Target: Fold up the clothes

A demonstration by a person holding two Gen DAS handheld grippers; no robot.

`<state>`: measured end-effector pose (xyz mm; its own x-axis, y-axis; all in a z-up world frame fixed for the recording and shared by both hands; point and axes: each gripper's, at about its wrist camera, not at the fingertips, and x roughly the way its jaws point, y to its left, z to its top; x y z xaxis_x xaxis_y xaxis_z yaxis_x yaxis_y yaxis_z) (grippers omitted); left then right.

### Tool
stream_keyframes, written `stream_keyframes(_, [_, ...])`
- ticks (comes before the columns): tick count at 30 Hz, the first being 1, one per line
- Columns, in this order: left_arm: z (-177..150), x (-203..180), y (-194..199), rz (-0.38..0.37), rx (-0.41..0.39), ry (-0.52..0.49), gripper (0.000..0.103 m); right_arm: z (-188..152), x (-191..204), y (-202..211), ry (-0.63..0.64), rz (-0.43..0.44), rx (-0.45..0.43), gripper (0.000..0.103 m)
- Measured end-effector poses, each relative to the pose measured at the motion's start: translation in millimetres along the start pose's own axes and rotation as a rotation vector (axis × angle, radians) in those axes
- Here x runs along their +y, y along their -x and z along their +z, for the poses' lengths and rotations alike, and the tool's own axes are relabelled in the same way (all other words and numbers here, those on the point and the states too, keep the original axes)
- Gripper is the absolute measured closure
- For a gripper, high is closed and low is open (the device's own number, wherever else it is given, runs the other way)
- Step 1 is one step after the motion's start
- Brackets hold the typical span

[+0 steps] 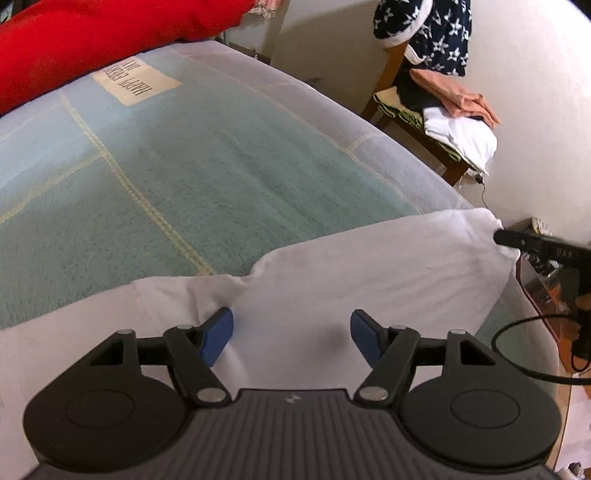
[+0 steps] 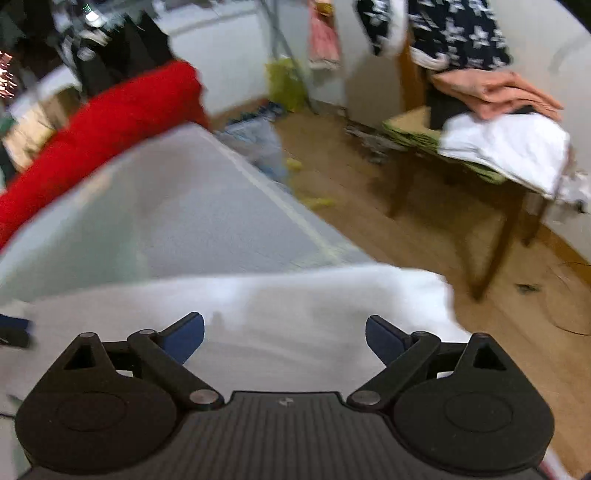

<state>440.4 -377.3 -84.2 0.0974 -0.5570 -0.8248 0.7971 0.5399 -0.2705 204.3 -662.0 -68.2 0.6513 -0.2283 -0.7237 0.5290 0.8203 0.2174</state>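
Observation:
A white garment (image 1: 369, 266) lies spread along the near edge of the bed, over a pale green blanket (image 1: 221, 177). My left gripper (image 1: 291, 317) hovers over the garment's middle, open, its blue pads wide apart with only flat cloth beneath. In the right wrist view the same white garment (image 2: 295, 306) fills the foreground, and my right gripper (image 2: 285, 321) is open above its right end. From the left wrist view, the right gripper's dark tip (image 1: 517, 238) sits at the garment's far right corner. That view is blurred.
A red cushion (image 1: 92, 40) lies at the bed's far side. A wooden chair (image 2: 487, 236) to the right holds folded white and peach clothes (image 2: 509, 144), with a star-print garment (image 2: 454, 29) on its back. A black cable (image 1: 517, 350) loops off the bed's right edge above the wooden floor (image 2: 369, 206).

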Motion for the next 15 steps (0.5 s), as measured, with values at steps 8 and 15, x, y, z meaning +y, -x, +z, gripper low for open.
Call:
stream_keyframes(8, [-0.6,1.6,12.7,-0.007,-0.026,-0.016,0.034,6.2,-30.5,-23.0,-0.061,-0.083,0.021,0.007])
stream_keyframes(15, [-11.4,-8.1,48.2,0.055,-0.085,-0.093,0.034,24.8,60.8,-6.4,0.113,0.03,0.018,0.005])
